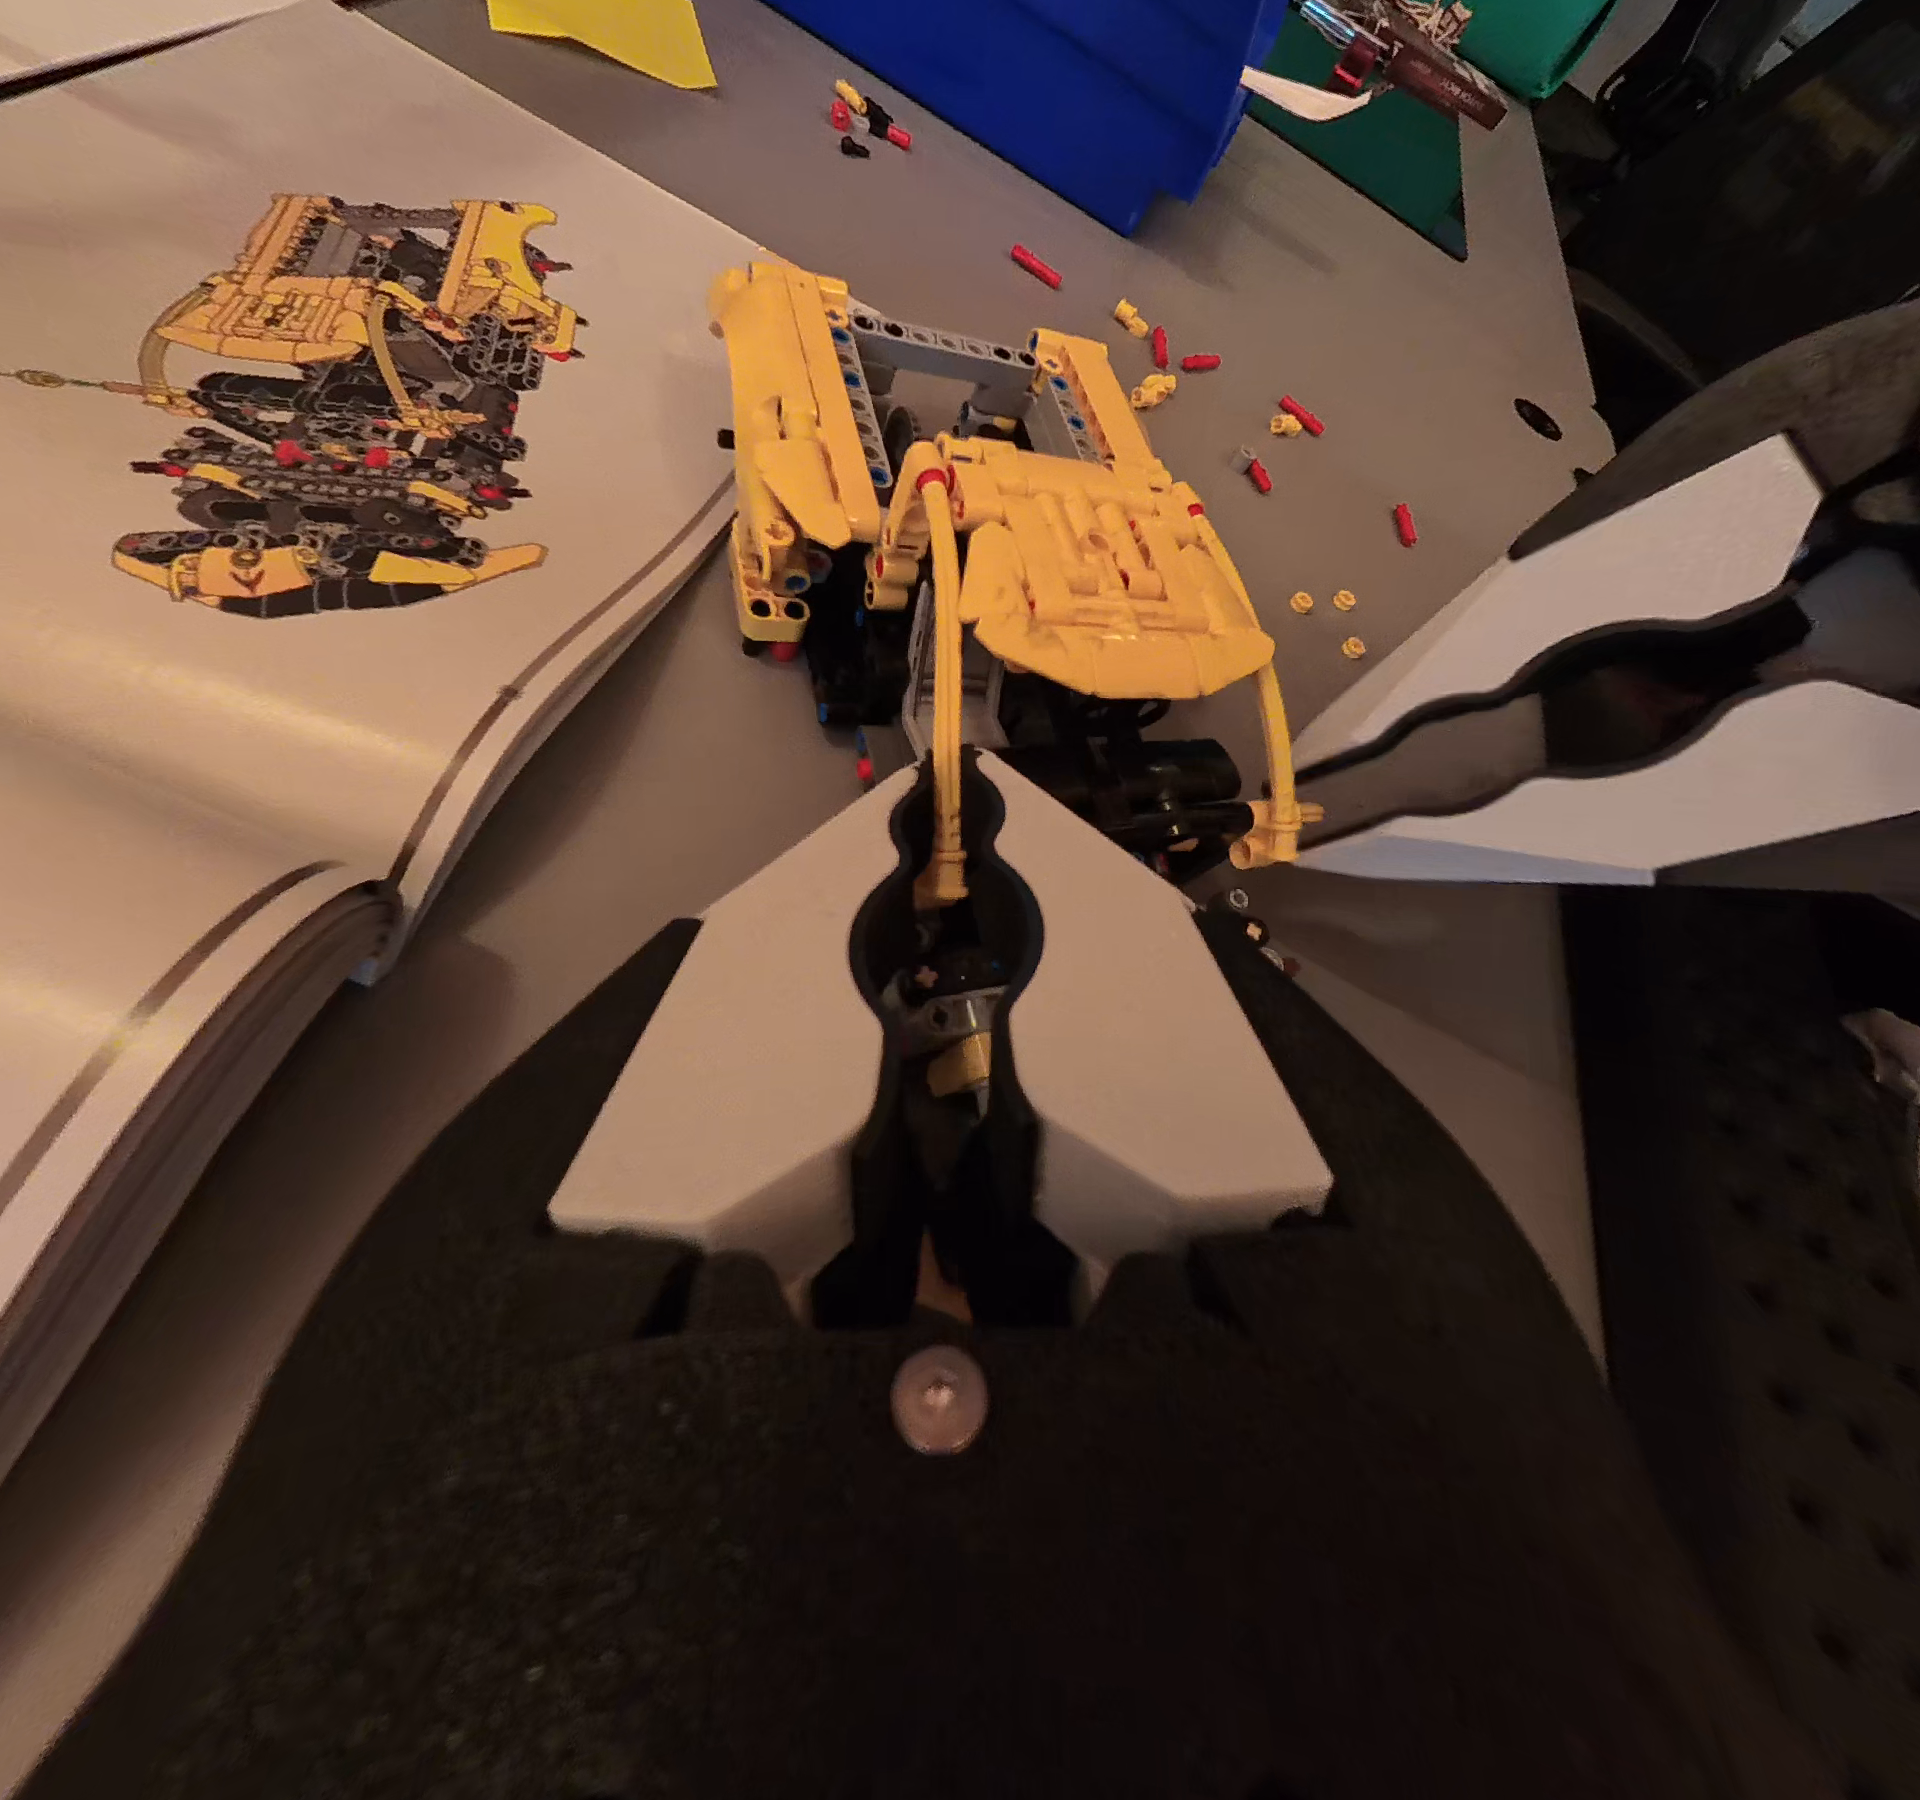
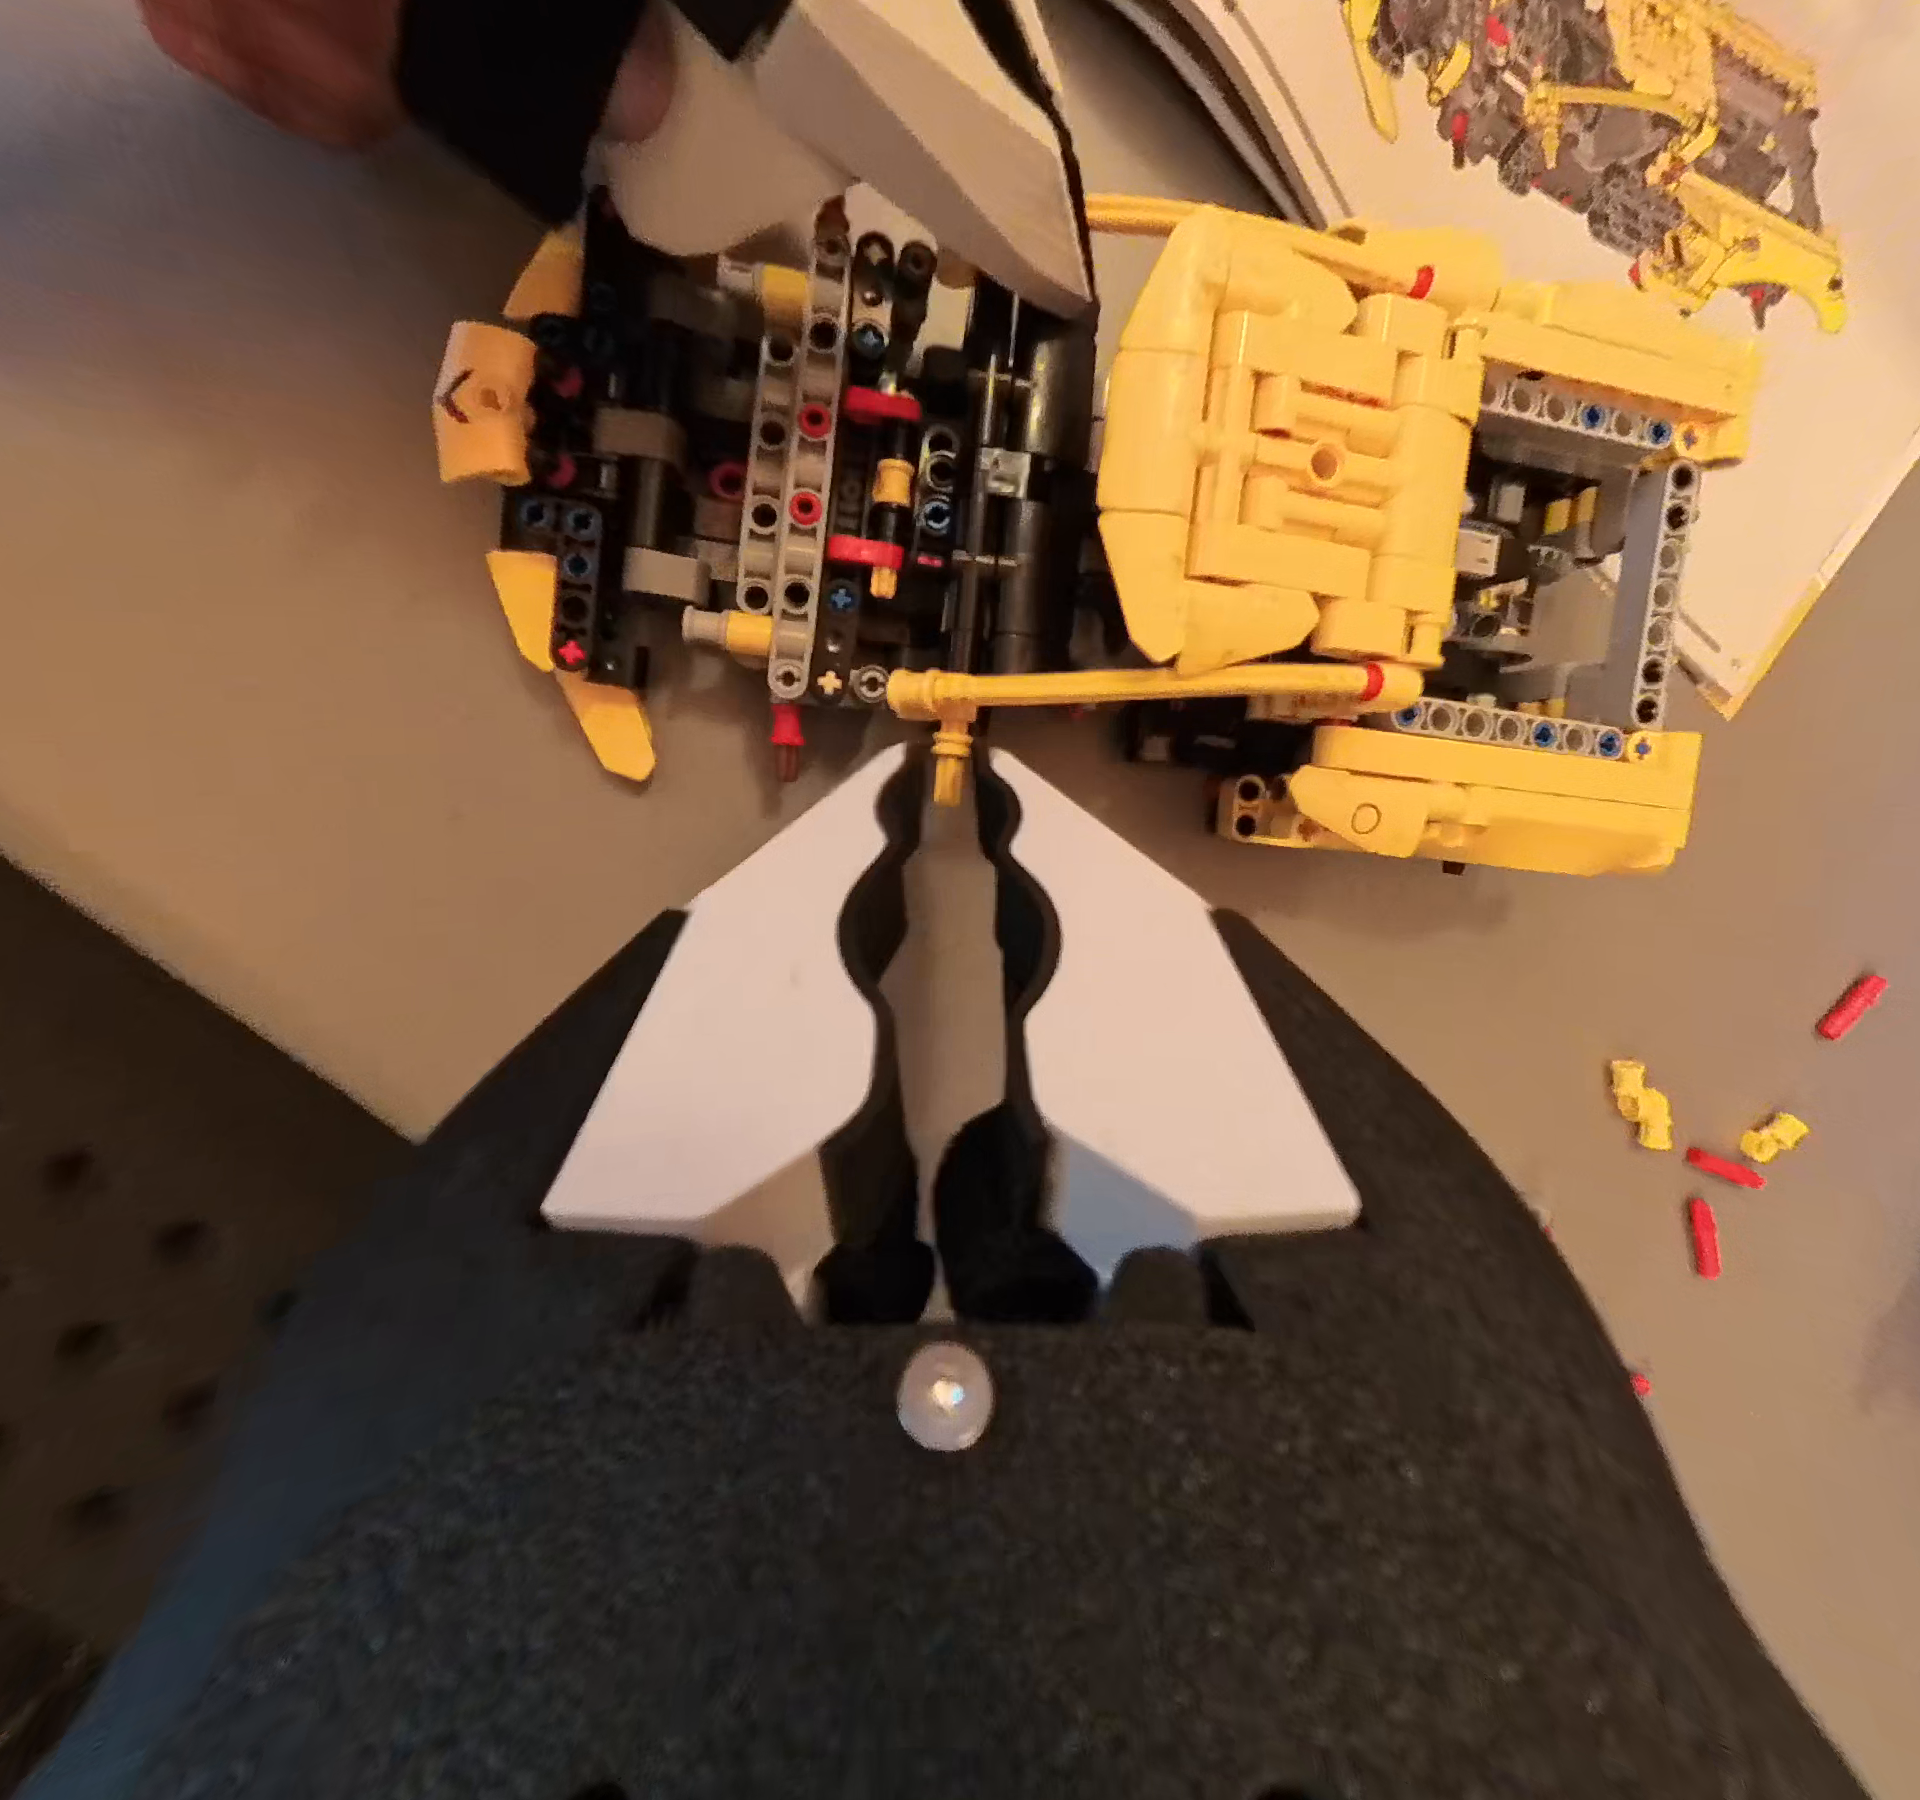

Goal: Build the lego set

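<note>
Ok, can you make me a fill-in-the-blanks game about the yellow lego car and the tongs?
1. The left tongs pinch a thin hose coloured ___.
2. The open instruction book lies on the ___ side of the lego car in the left wrist view.
3. Loose red pins lie on the ___.
4. The bin behind the car is coloured ___.

Missing words: yellow; left; table; blue

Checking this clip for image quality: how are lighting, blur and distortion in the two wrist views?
Left wrist view: dim, warm light; strong wide-angle bending at the edges; the instruction book is soft toward the near corner, while the yellow model is fairly sharp. Right wrist view: brighter; the hand and left gripper at the top are blurred, and the loose red pins are slightly smeared.
</note>
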{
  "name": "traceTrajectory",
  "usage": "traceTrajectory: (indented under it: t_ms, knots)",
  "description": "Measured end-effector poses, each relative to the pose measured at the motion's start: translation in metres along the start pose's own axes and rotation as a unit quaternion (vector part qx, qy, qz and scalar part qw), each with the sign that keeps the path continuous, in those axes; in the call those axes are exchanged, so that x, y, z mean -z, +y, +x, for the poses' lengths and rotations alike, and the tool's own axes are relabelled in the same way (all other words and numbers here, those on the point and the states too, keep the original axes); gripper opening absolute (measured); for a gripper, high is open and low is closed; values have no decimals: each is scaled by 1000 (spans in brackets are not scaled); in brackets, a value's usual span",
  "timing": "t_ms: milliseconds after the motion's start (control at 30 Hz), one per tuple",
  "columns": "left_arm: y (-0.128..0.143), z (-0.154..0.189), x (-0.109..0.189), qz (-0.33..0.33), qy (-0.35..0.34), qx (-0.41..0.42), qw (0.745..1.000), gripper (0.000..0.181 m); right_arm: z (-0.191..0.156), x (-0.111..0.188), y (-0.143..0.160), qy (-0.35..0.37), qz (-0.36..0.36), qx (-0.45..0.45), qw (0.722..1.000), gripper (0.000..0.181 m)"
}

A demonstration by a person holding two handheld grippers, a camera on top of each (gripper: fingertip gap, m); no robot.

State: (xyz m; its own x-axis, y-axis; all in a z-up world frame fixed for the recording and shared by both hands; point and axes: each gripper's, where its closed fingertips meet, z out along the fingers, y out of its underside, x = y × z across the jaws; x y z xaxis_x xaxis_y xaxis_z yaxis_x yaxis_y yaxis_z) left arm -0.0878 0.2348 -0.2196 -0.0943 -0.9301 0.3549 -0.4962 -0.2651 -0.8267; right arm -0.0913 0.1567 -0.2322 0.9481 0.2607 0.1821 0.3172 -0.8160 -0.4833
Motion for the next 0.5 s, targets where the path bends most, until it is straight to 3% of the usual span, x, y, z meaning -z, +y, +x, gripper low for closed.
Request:
traceTrajectory:
  t_ms: [67, 233, 500]
  knots:
    - [0, 0, 0, 0, -1, -1, 1000, 4, 1, 2, 2, 0, 23, 6, 1000, 18]
    - [0, 0, 0, 0, 0, 3, 1000, 4, 1, 5, -2, 27, 100, 7, 995, 3]
    - [0, 0, -1, 5, -3, 9, 1000, 4, 1, 3, -4, 27, 141, 9, 990, 3]
